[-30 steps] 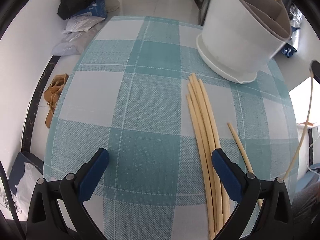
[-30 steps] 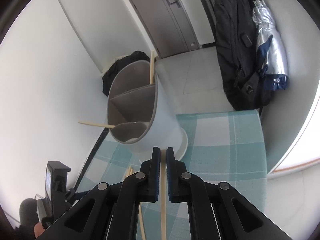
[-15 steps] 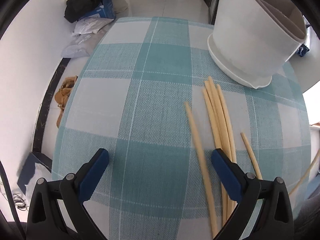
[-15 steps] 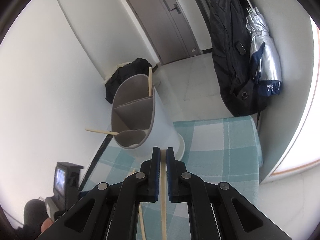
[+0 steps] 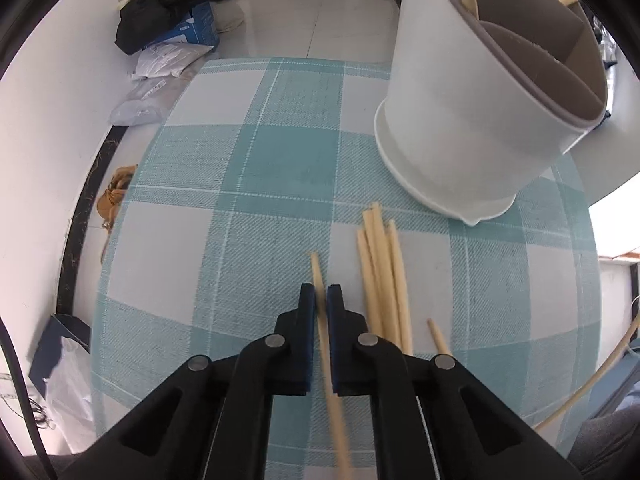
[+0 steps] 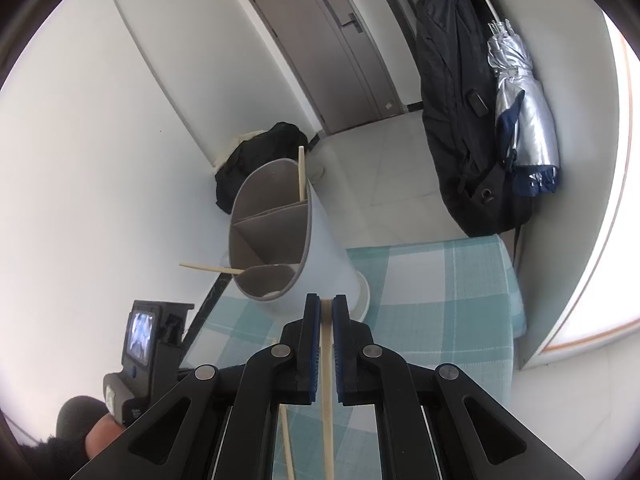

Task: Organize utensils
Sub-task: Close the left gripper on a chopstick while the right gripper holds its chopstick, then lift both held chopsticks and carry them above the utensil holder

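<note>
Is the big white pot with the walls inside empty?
Not empty. The divided utensil holder has one chopstick standing in its far compartment and another poking out over the near rim. The middle compartment looks empty.

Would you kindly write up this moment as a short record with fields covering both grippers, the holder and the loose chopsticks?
left gripper: shut on a single chopstick lying on the checked tablecloth
right gripper: shut on a held chopstick, raised above the table
holder: white, divided into compartments, two chopsticks already inside
loose chopsticks: bundle on the cloth, right of the left gripper, short of the holder
</note>
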Demonstrator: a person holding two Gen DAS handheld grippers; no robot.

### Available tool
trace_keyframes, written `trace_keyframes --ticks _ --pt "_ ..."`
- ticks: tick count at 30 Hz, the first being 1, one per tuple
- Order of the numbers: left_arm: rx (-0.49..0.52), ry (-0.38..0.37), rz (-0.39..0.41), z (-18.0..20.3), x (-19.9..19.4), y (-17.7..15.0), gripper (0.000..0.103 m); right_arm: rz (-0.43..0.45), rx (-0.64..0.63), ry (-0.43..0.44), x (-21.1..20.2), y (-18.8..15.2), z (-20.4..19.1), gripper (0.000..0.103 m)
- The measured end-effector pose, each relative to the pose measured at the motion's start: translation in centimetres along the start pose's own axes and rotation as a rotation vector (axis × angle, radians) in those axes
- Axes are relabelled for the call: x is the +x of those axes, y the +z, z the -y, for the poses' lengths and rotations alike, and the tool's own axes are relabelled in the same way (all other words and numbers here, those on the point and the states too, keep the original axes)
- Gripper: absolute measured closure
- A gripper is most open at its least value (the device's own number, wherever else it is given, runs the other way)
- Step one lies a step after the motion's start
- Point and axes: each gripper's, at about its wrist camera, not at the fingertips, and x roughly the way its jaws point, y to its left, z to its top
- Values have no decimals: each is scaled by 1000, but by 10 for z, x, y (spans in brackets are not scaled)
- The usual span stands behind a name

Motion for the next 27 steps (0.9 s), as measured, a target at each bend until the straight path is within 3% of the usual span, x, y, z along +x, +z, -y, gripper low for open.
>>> trace_keyframes --ticks 5,10,15,21,27 --pt "-24 -49 71 0 -17 -4 101 17 -21 -18 -4 -4 -5 98" --pt "4 -120 256 6 -66 -16 101 52 -40 -32 -17 -10 -15 98" --pt "28 -182 353 11 -105 -37 101 95 -81 -30 -30 -17 -36 98" --pt "65 -254 487 19 -130 -37 101 141 -174 -53 -37 -29 -63 98" --pt "101 -277 531 19 -143 -33 101 181 -171 -92 -45 -37 -69 98"
